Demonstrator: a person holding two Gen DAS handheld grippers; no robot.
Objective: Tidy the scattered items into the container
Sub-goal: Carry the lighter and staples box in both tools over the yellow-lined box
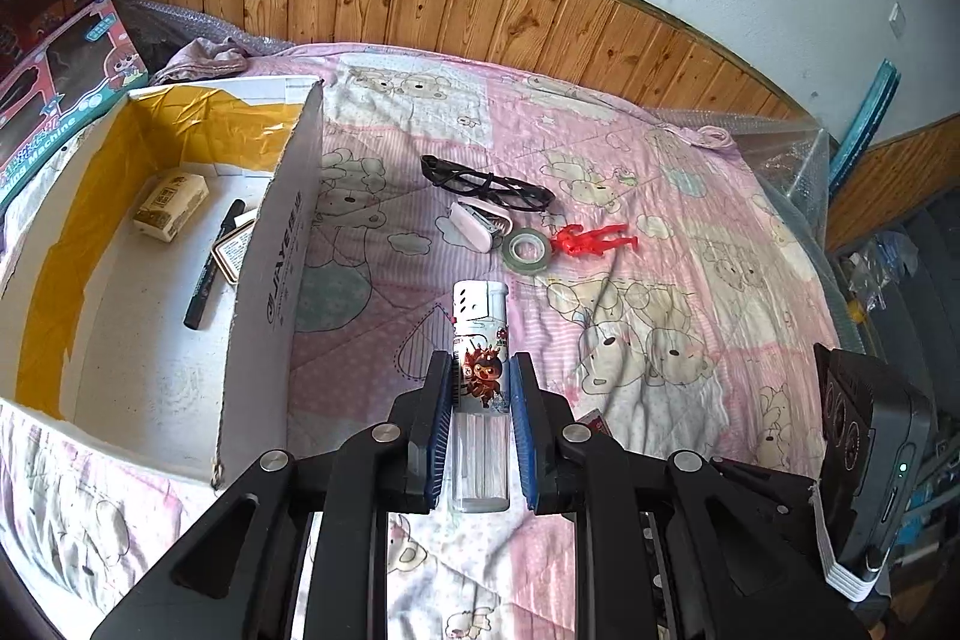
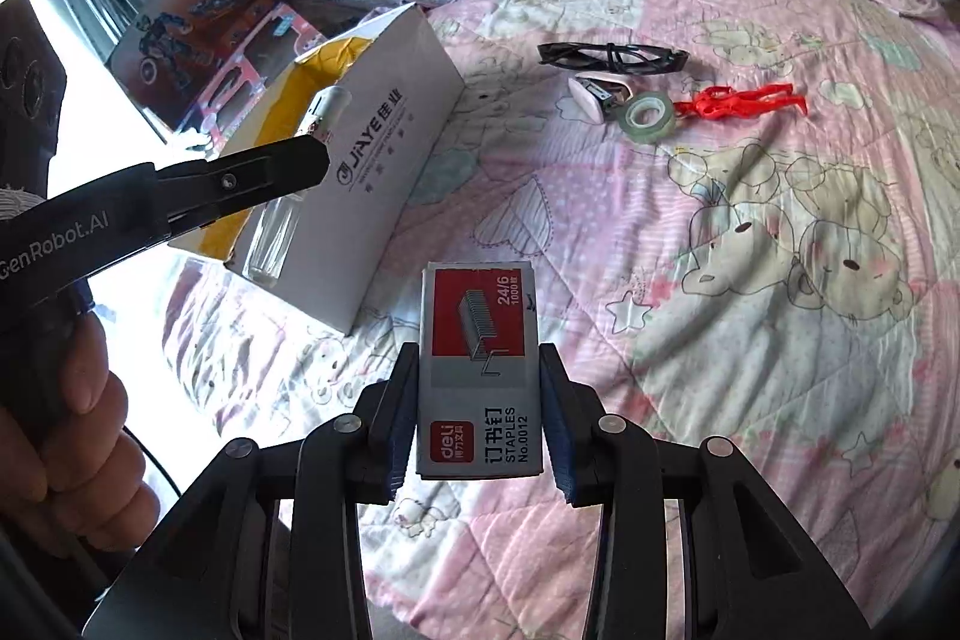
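Four scattered items — glasses [image 1: 486,187], stapler [image 1: 480,227], tape roll [image 1: 528,249], red figure [image 1: 591,239] — each tool pinching one item.

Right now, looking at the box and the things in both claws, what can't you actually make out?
- Box interior: right wrist view, near wall hides the contents.
- Flat tin: left wrist view, marker and box wall cover most of it.
- Lighter: right wrist view, left claw hides its middle.
- Staple box: left wrist view, only a corner shows behind the claw.
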